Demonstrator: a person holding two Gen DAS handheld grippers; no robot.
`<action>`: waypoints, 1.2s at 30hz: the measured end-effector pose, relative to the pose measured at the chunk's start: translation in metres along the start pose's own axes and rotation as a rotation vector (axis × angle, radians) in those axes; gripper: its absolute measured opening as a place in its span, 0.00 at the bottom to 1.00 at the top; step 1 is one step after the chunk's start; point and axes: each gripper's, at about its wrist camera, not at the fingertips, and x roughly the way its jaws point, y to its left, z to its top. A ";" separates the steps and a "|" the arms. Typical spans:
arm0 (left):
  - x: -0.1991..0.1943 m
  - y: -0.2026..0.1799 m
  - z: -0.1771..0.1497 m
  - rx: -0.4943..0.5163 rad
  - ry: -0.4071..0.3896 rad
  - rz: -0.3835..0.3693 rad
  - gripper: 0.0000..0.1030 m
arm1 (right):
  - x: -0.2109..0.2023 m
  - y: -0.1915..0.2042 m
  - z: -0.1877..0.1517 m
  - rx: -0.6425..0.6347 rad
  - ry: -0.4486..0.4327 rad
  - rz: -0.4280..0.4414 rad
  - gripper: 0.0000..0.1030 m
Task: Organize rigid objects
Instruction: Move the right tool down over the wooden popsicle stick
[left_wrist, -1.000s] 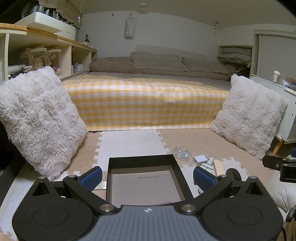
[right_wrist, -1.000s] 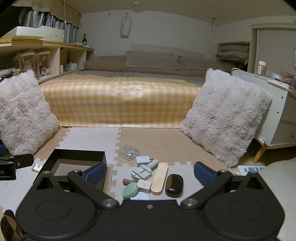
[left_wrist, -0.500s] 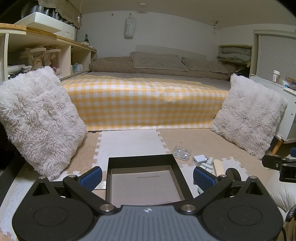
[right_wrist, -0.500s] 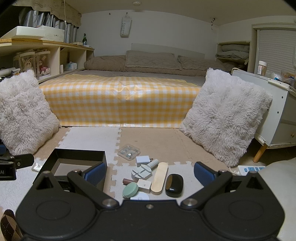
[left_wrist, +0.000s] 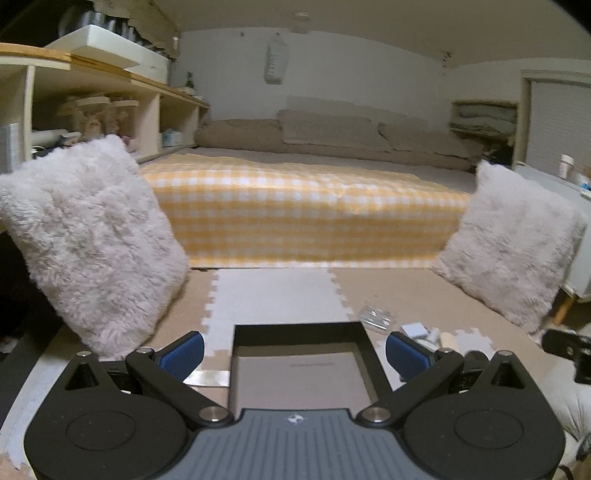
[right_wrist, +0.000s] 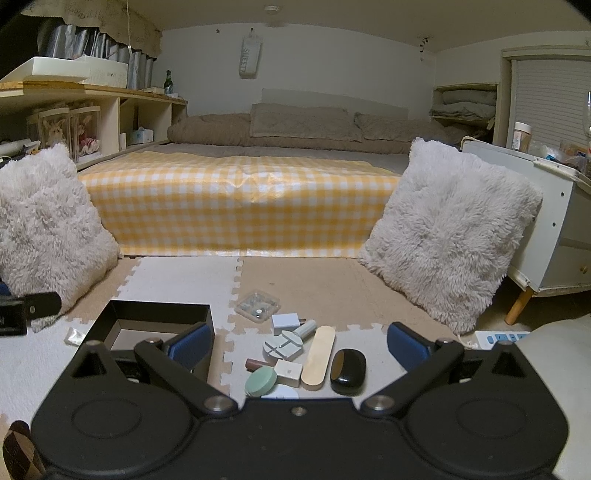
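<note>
A black open box (left_wrist: 299, 334) (right_wrist: 159, 314) with a grey floor sits on the foam mat. My left gripper (left_wrist: 295, 354) is open and empty, its fingers on either side of the box. Right of the box lie small items: a clear case (right_wrist: 257, 306), a white plug (right_wrist: 285, 322), a grey round piece (right_wrist: 282, 345), a wooden oval stick (right_wrist: 318, 357), a black oval case (right_wrist: 348, 371), a green disc (right_wrist: 260, 381) and a white block (right_wrist: 289, 372). My right gripper (right_wrist: 299, 352) is open and empty above them.
Two fluffy white cushions (right_wrist: 448, 232) (left_wrist: 92, 240) lean at either side of a bed with a yellow checked cover (right_wrist: 240, 206). A white cabinet (right_wrist: 554, 229) stands at the right, shelves (left_wrist: 92, 110) at the left. A power strip (right_wrist: 498, 336) lies by the cabinet.
The left wrist view has shifted slightly and turned blurry; the box sits a little further right in it. The right gripper and the items have not moved.
</note>
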 end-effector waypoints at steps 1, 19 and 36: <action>0.001 0.003 0.002 -0.014 0.000 0.002 1.00 | 0.000 0.000 0.000 0.000 0.000 0.000 1.00; 0.058 0.061 0.030 -0.082 0.136 0.099 1.00 | 0.030 -0.015 0.042 0.092 0.003 0.047 1.00; 0.130 0.083 -0.002 -0.095 0.390 0.081 0.89 | 0.177 -0.053 0.033 0.191 0.158 -0.012 1.00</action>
